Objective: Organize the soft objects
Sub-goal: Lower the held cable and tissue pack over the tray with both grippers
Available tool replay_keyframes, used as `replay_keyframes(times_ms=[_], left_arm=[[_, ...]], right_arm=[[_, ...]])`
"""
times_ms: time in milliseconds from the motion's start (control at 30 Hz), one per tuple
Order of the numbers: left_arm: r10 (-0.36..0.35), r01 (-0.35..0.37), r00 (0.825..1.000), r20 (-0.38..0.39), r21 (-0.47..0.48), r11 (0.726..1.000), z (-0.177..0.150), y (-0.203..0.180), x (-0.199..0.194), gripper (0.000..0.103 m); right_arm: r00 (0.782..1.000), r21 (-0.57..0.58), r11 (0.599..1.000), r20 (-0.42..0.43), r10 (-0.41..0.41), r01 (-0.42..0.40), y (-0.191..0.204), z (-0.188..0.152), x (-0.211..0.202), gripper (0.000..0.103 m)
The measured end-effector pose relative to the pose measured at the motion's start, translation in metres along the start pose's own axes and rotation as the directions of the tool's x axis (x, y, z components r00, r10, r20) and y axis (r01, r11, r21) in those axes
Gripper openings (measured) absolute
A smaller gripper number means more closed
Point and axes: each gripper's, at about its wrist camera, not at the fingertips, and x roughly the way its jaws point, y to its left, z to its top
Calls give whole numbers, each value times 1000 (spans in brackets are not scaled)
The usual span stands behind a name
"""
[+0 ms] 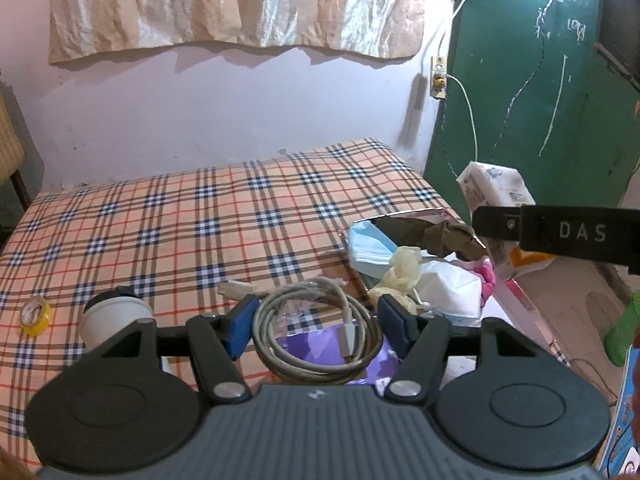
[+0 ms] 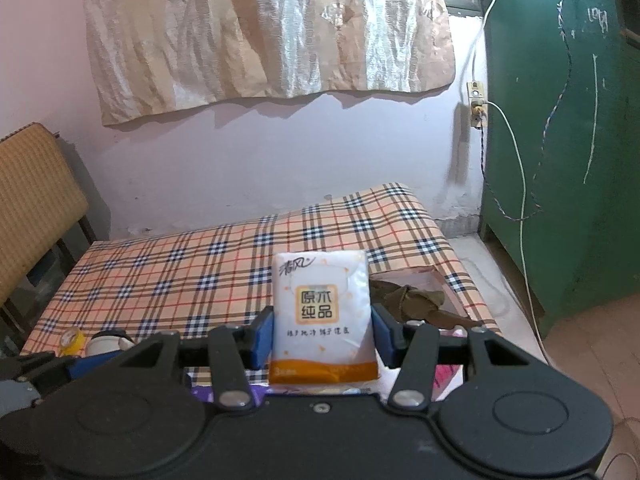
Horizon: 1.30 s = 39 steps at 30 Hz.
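My left gripper (image 1: 316,320) has its fingers (image 1: 240,330) spread, with a coiled white cable (image 1: 316,336) lying between them on a purple sheet (image 1: 316,350). My right gripper (image 2: 322,332) has its fingers (image 2: 262,334) pinching a tissue pack (image 2: 322,312), held upright in the air above the bed. Just beyond the cable I see a pink box (image 1: 516,300) holding a white mask (image 1: 448,288), a yellowish glove (image 1: 400,272), a blue mask (image 1: 368,246) and olive cloth (image 1: 436,236). On the plaid bedsheet (image 1: 180,216) to the left are a white cup (image 1: 114,316) and yellow tape (image 1: 35,314)
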Motion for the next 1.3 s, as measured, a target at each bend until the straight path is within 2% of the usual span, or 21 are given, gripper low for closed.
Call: replay_keyframes(times_ms=[1300], left_arm=[[-105,107,994,-34,52,993,9,-66,40,67]], right_arm=[[997,56,996,-36,-71,73,-76,0,20,61]])
